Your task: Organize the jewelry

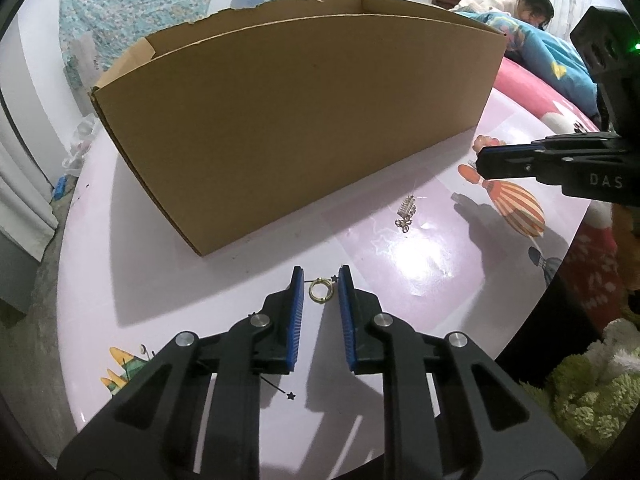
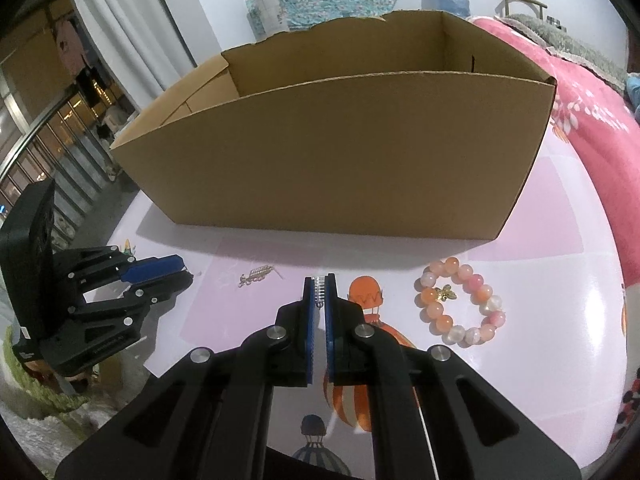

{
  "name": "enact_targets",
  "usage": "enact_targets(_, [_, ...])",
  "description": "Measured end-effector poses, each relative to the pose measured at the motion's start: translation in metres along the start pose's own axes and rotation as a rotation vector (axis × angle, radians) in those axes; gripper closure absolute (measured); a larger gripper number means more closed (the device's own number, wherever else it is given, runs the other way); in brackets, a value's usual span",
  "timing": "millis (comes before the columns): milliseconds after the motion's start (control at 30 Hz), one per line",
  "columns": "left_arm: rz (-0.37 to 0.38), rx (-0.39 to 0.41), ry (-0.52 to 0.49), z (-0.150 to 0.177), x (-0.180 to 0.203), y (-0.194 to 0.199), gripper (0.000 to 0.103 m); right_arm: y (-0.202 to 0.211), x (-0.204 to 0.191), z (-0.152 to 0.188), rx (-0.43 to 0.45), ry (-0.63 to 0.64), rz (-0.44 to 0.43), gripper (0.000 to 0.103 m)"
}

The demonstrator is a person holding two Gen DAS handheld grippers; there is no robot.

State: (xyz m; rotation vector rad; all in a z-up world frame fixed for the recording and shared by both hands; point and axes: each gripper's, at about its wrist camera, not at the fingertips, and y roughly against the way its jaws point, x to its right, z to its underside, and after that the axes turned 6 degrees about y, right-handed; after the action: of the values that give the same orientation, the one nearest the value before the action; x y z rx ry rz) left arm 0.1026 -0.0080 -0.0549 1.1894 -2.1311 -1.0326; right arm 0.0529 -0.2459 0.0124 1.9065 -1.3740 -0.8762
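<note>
Left fingers: slightly parted, straddling gold ring without gripping; close gently.
Right fingers: clamped on silver trinket; cardboard box at twelve o'clock.

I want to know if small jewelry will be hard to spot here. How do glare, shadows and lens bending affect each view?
Left wrist view: bright glare on the glossy table beside the silver earring; the gold ring stays sharp. Right wrist view: softer light, the bead bracelet crisp. Both views: fisheye bows the cardboard box.
</note>
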Motion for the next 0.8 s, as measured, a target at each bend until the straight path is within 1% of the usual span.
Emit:
enact_targets(67, [-0.002, -0.002, -0.003, -0.002, -0.001, -0.001, 0.093, 0.0, 0.0, 0.0, 0.0, -0.002, -0.002, 0.098])
enact_targets(133, [0.0, 0.001, -0.002, -0.002, -0.002, -0.001, 0.093, 0.0, 0.0, -0.001, 0.002, -0.003, -0.003, 0.098])
enact_targets(267, [-0.027, 0.014, -0.02, -0.001, 0.002, 0.0, 0.093, 0.0, 0.0, -0.001, 0.005, -0.004, 0.0, 0.098])
enact_targets(567, [-0.057, 0.041, -0.042, 0.005, 0.011, 0.007, 0.093, 0.009, -0.001, -0.004, 0.029, 0.002, 0.006, 0.098])
enact_targets(733, [-0.066, 0.101, -0.057, -0.001, 0.019, 0.035, 0.093, 0.025, -0.007, -0.008, 0.062, 0.019, 0.007, 0.098])
enact_targets(800, [-0.06, 0.152, -0.068, -0.01, 0.023, 0.057, 0.093, 0.038, -0.01, -0.015, 0.095, 0.03, -0.005, 0.098])
